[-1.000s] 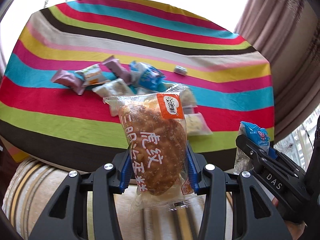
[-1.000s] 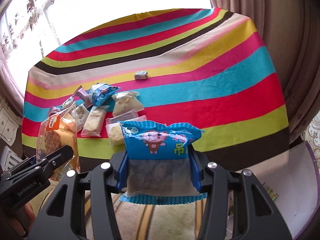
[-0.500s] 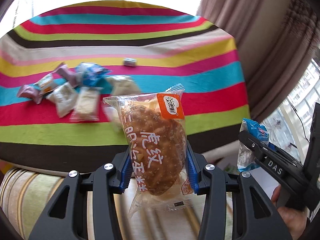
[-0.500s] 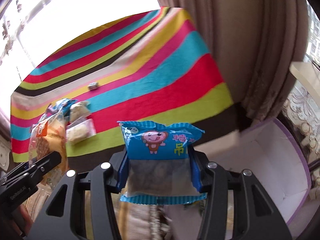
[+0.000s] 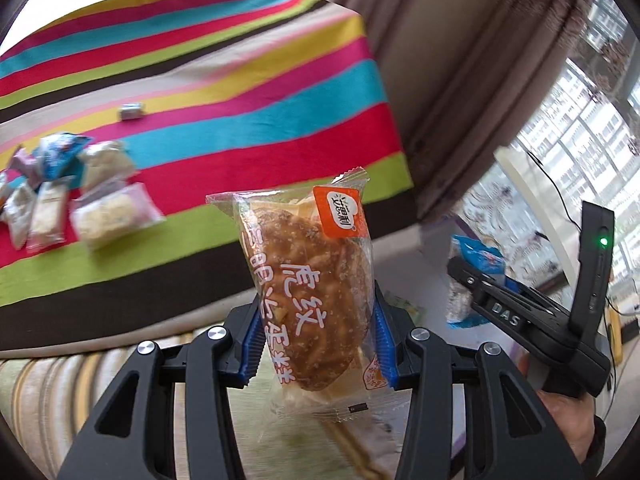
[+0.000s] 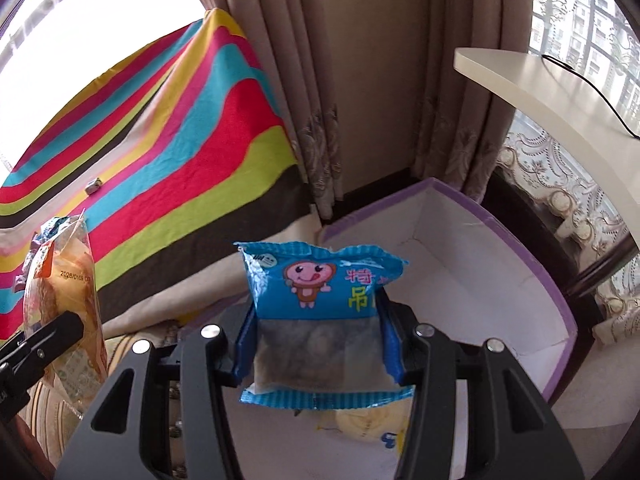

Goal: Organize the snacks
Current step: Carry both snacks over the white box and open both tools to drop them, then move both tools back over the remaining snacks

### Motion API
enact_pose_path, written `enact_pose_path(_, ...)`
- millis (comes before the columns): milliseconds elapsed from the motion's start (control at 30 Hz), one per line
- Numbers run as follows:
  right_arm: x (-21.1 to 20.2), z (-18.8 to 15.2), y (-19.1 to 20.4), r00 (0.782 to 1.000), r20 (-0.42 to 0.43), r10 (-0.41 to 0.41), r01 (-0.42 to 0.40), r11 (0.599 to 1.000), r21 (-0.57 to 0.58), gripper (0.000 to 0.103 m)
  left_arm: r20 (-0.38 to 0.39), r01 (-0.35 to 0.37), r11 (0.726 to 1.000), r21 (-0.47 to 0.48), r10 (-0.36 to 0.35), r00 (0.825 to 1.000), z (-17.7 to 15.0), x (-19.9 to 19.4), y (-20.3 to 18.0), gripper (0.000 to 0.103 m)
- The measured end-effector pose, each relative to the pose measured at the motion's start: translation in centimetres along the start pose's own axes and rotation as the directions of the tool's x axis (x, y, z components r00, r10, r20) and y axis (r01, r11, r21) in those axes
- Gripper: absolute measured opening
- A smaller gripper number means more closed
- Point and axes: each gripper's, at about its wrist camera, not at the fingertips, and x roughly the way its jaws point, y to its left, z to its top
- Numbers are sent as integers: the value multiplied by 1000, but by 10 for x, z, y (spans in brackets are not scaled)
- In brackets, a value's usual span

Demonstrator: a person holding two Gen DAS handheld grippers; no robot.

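My left gripper [image 5: 316, 336] has its jaws clamped on a crinkly clear-wrapped bread bun [image 5: 310, 292], crusty and oval, upright. My right gripper [image 6: 318, 346] pinches a glossy blue snack packet [image 6: 318, 300], flat and rectangular, above the white purple-rimmed box [image 6: 556, 292]. Leftover packets [image 5: 68, 196] lie ahead-left on the striped cloth [image 5: 248, 92].
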Motion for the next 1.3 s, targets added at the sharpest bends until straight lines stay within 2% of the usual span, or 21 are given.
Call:
enact_pose_path(67, 1, -1, -8, 1000, -6, -10, 10, 1000, 16, 51, -28, 41, 999, 18, -41, 999, 0, 7, -10, 44)
enact_pose_path(133, 2, -1, -12, 1000, -10, -19, 19, 1000, 25, 57, -54, 70, 997, 32, -68, 996, -2, 12, -15, 46)
enact_pose_path(267, 3, -1, -15, 999, -9, -31, 32, 999, 36, 68, -46, 71, 996, 47, -69, 997, -3, 11, -17, 58)
enact_pose_path(500, -2, 4, -5, 999, 10, -51, 51, 999, 6, 76, -28, 56, 998, 39, -55, 998, -3, 7, -15, 59)
enact_pose_path(1033, -5, 3, 20, 999, -11, -34, 33, 999, -34, 77, 30, -11, 1000, -27, 12, 999, 0, -12, 17, 60)
enact_pose_path(1300, -4, 5, 52, 1000, -26, -1, -1, 997, -76, 77, 69, -69, 991, -113, 78, 995, 3, -30, 57, 60)
